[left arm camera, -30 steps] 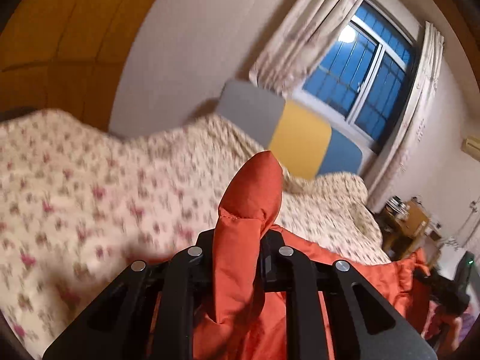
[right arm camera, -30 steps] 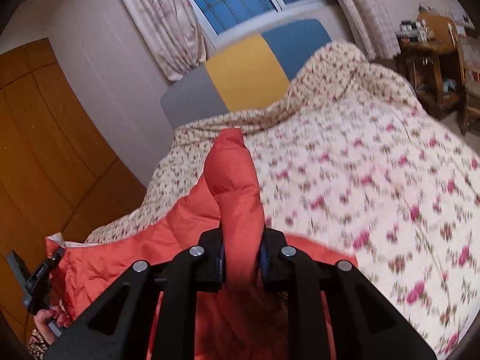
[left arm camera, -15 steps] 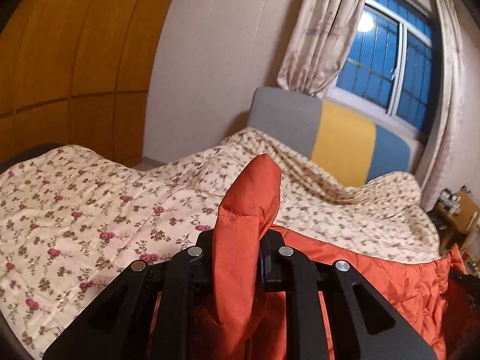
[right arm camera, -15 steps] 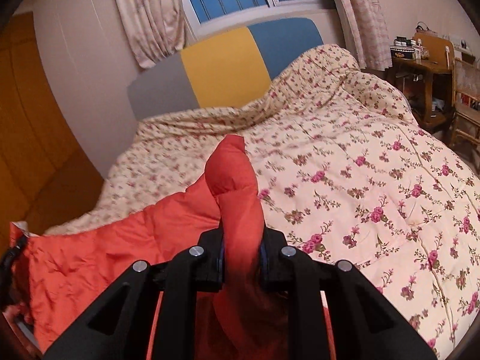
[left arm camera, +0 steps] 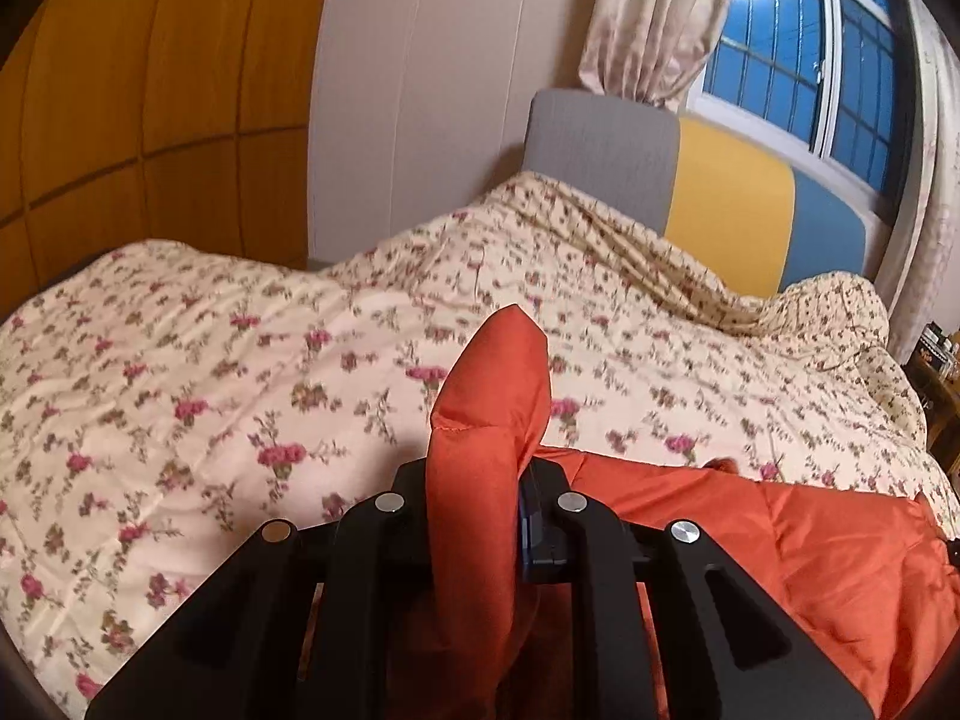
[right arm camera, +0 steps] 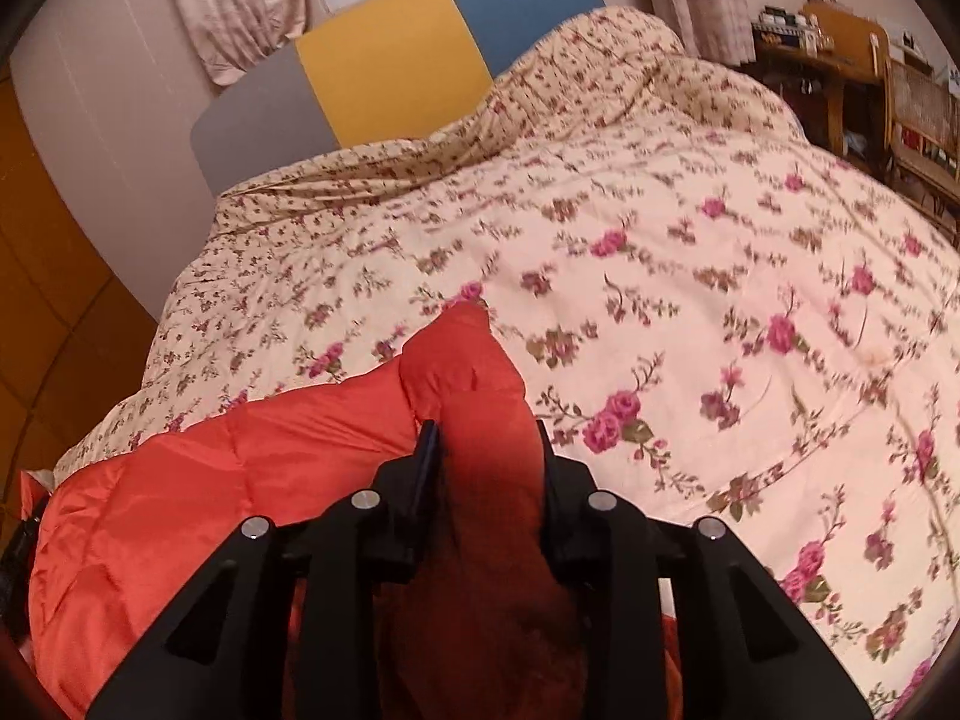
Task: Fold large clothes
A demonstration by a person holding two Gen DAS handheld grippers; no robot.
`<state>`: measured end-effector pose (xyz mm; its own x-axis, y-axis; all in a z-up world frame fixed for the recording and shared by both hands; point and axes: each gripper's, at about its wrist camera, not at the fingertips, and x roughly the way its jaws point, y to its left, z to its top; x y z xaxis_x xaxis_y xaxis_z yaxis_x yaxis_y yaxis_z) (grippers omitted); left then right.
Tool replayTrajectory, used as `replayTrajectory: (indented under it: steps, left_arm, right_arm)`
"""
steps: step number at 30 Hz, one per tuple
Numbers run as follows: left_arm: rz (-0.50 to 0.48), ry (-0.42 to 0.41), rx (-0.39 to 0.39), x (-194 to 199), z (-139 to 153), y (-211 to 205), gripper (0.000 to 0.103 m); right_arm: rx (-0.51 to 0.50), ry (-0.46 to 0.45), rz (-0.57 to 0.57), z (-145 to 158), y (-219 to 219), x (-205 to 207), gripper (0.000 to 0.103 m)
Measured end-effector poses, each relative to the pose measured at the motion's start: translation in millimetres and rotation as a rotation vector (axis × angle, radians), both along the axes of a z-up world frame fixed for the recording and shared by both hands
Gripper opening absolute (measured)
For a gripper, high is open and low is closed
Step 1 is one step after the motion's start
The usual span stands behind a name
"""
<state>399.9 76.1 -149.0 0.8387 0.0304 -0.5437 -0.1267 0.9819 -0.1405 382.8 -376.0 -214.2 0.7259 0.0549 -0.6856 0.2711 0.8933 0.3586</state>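
Since a second ago: both views dipped toward the bed [left arm camera: 180, 396]. Left gripper [left arm camera: 480, 516], fingers pinching orange quilted garment [left arm camera: 810, 540]; right gripper [right arm camera: 486, 468] likewise. Garment spread between them over bed. Advice: lower both corners level, keeping edge taut

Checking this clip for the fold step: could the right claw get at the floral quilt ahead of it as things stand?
Probably not yet. The right claw is shut on a bunched fold of the orange garment, so its jaws are occupied, though the floral quilt lies open ahead with nothing between.
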Motion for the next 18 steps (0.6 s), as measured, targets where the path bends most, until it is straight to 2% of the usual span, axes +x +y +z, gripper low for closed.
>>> replayTrajectory:
  steps: [8, 13, 17, 18]
  left_arm:
    - [-0.005, 0.136, -0.02, 21.9, -29.5, -1.1, 0.023]
    - [-0.009, 0.229, -0.031, 35.9, -45.0, -0.3, 0.033]
    - [-0.004, 0.262, -0.017, 39.2, -48.2, -1.8, 0.038]
    - [0.005, 0.272, -0.01, 39.3, -48.0, -1.9, 0.043]
  right_arm:
    - [-0.03, 0.05, -0.006, -15.0, 6.7, 9.7, 0.033]
    - [-0.041, 0.073, -0.005, -21.4, 9.1, 14.2, 0.036]
    - [-0.064, 0.077, -0.011, -23.0, 11.5, 16.1, 0.036]
    - [-0.074, 0.078, -0.012, -23.0, 12.3, 16.1, 0.036]
